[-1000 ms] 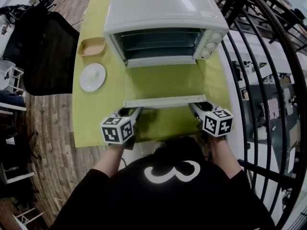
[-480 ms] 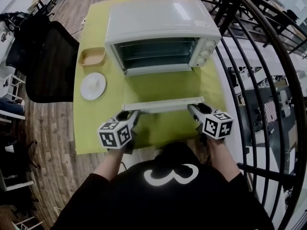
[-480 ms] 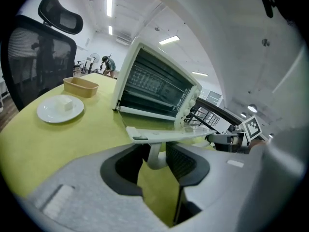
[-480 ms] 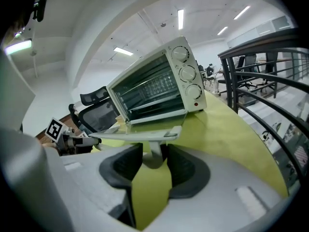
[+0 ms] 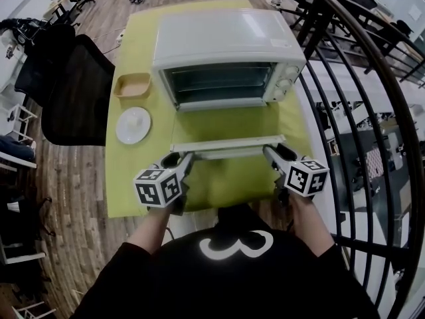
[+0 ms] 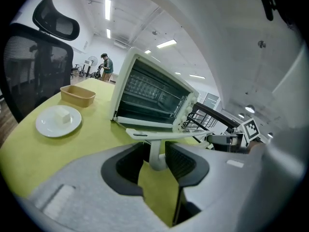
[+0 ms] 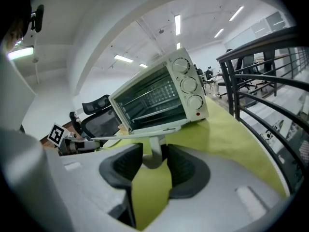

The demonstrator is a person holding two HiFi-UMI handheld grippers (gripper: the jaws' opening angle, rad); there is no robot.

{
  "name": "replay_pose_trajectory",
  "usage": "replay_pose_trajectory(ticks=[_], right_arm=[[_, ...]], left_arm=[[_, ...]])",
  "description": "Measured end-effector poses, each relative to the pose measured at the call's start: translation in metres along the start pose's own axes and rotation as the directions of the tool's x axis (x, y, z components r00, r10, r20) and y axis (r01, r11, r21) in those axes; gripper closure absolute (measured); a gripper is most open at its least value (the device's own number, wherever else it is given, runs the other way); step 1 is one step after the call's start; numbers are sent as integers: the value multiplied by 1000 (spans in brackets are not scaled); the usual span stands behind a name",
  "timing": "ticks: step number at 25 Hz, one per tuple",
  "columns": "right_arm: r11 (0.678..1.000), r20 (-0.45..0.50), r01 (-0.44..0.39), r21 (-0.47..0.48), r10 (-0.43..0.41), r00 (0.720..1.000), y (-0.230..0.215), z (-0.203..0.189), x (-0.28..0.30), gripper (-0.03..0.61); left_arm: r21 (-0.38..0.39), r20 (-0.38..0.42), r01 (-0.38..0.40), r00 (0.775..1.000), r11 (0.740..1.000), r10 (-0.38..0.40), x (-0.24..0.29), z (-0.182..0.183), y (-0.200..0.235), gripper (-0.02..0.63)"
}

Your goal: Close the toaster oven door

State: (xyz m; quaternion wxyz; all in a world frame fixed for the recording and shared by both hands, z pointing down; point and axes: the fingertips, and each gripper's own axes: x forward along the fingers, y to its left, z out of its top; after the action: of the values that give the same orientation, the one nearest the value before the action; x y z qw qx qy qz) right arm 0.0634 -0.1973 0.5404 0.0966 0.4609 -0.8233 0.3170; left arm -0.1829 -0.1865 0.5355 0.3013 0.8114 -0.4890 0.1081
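The white toaster oven (image 5: 226, 45) stands on the yellow-green table (image 5: 133, 178) with its glass door (image 5: 226, 121) dropped open towards me. The door's white handle bar (image 5: 228, 142) runs across the front. My left gripper (image 5: 180, 158) is at the bar's left end and my right gripper (image 5: 271, 151) at its right end. In the left gripper view the handle's post (image 6: 155, 151) stands between the closing jaws of the left gripper (image 6: 157, 159), pads against it. In the right gripper view the other post (image 7: 153, 151) is pinched in the right gripper (image 7: 154, 157).
A white plate (image 5: 133, 125) with a small white block and a tan tray (image 5: 133, 85) lie left of the oven. A black office chair (image 5: 73, 92) stands off the table's left side. A black metal railing (image 5: 358, 111) runs close along the right.
Both grippers stay at the ends of the handle bar. The head view has shifted a little. The door still lies about flat.
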Motion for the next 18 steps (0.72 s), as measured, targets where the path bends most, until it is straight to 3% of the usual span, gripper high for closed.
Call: replay_pose_trajectory(ticks=[18], right_arm=[[999,61,-45,23,44,997,14,64,-5,417]], left_arm=[[-19,73,43,996,999,-41,-6,66,-8,460]])
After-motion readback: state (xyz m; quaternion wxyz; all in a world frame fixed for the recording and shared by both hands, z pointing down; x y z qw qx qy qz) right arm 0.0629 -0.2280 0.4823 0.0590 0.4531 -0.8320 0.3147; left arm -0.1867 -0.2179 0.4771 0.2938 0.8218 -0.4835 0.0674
